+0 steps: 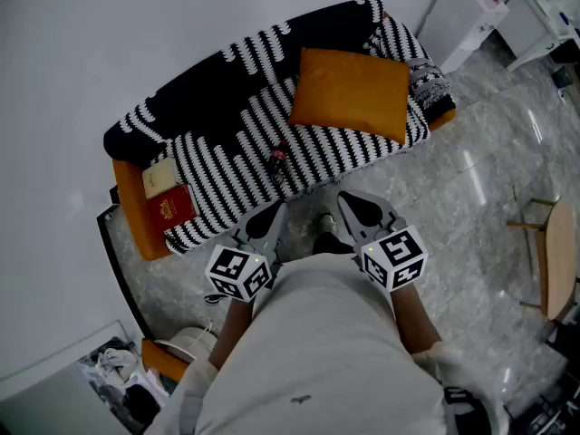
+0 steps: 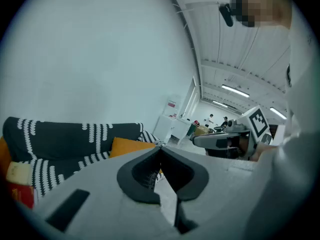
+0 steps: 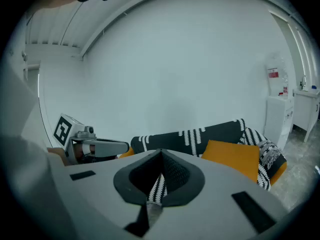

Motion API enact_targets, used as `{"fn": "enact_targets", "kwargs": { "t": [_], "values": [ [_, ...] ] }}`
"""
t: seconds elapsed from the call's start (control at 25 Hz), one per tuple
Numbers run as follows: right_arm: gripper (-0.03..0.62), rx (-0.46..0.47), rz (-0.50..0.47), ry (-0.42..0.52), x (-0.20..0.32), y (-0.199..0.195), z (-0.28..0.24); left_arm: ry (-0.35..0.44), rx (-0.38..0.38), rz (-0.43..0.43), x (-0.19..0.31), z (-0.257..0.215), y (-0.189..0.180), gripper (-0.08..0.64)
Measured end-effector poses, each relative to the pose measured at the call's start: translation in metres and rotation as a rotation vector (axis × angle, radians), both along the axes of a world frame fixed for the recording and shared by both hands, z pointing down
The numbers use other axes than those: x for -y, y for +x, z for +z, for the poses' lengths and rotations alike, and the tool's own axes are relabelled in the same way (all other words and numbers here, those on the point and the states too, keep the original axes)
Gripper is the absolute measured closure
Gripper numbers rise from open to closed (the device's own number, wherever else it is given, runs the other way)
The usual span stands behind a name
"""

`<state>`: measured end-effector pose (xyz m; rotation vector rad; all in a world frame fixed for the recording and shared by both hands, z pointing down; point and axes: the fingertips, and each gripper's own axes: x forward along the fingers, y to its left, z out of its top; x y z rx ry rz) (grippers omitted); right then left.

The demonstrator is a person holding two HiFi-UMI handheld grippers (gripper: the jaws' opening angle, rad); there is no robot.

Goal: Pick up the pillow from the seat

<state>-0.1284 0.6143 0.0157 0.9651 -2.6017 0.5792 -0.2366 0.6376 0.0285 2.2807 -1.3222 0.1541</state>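
The orange pillow point(image 1: 349, 91) lies flat on the right half of a sofa point(image 1: 227, 143) with a black-and-white striped cover. Both grippers are held close to the person's body, short of the sofa's front edge. My left gripper point(image 1: 278, 209) is shut with nothing in it, and so is my right gripper point(image 1: 348, 198). In the left gripper view the pillow point(image 2: 131, 145) shows just beyond the closed tips point(image 2: 160, 147). In the right gripper view the pillow point(image 3: 235, 156) sits to the right of the closed tips point(image 3: 161, 152).
A beige book point(image 1: 160, 177) and a red book point(image 1: 170, 208) lie on the sofa's left end. A small dark red object point(image 1: 276, 159) rests mid-seat. A white cabinet point(image 1: 462, 16) stands at the back right, and a wooden chair point(image 1: 553, 256) to the right on the marble floor.
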Motion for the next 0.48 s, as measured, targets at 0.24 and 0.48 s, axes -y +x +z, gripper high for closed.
{"fn": "enact_targets", "kwargs": {
  "t": [0.24,0.48],
  "values": [
    [0.588,0.013,0.019,0.003,0.011,0.003,-0.001,-0.016,0.009,0.011,0.007,0.003,0.000,0.551],
    [0.588,0.041,0.006,0.020,0.015,0.009,-0.003,-0.026,0.016,0.000,0.009,0.006,0.005,0.550]
  ]
}}
